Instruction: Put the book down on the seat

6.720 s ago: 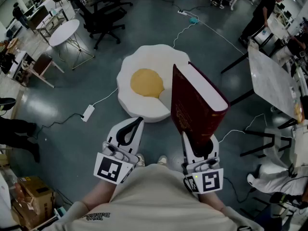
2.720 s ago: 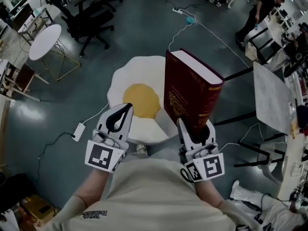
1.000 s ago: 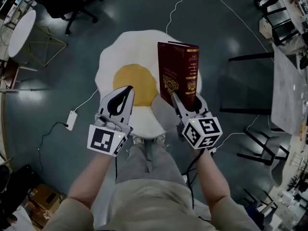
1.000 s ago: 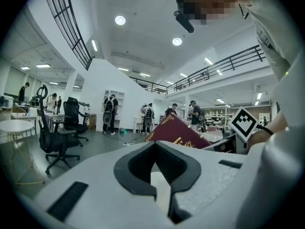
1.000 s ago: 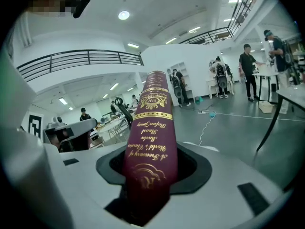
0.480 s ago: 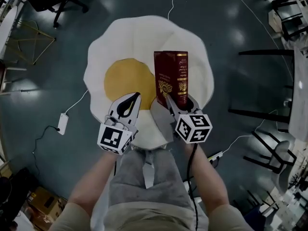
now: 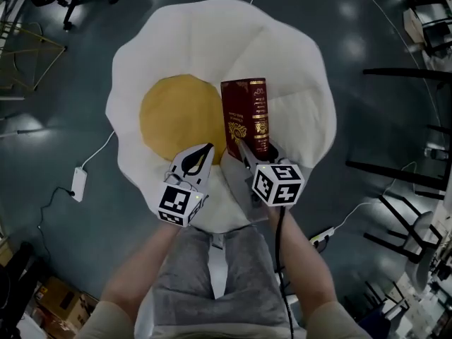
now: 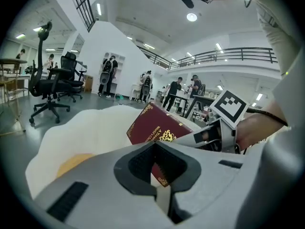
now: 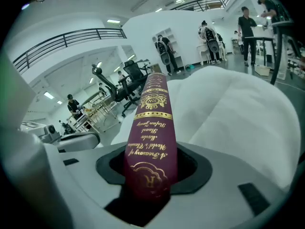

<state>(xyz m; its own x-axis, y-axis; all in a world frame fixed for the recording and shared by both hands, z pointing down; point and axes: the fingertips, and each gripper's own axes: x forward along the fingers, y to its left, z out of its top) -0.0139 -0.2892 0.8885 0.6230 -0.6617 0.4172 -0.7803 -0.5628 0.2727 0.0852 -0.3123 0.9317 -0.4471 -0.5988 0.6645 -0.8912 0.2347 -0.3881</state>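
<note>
A thick dark red book (image 7: pixel 244 115) with gold print stands on end over the white, egg-shaped seat (image 7: pixel 212 41), just right of its yellow yolk (image 7: pixel 176 115). My right gripper (image 7: pixel 252 149) is shut on the book's near end. In the right gripper view the spine (image 9: pixel 152 123) runs up from between the jaws, with the white seat (image 9: pixel 233 109) behind it. My left gripper (image 7: pixel 203 150) hangs shut and holds nothing, left of the book, over the yolk's near edge. The left gripper view shows the book (image 8: pixel 157 128) tilted above the seat (image 8: pixel 86 128). Whether book and seat touch is hidden.
The seat stands on a dark grey floor. A white power strip (image 7: pixel 78 183) with its cable lies left of it. Black table legs (image 7: pixel 395 119) stand at the right. The person's legs are at the seat's near edge. An office chair (image 8: pixel 47 89) and several people are farther off.
Both grippers have gone down and forward toward the seat, which now looms larger. The book has sunk with the right gripper to just right of the yolk. The left gripper stays shut.
</note>
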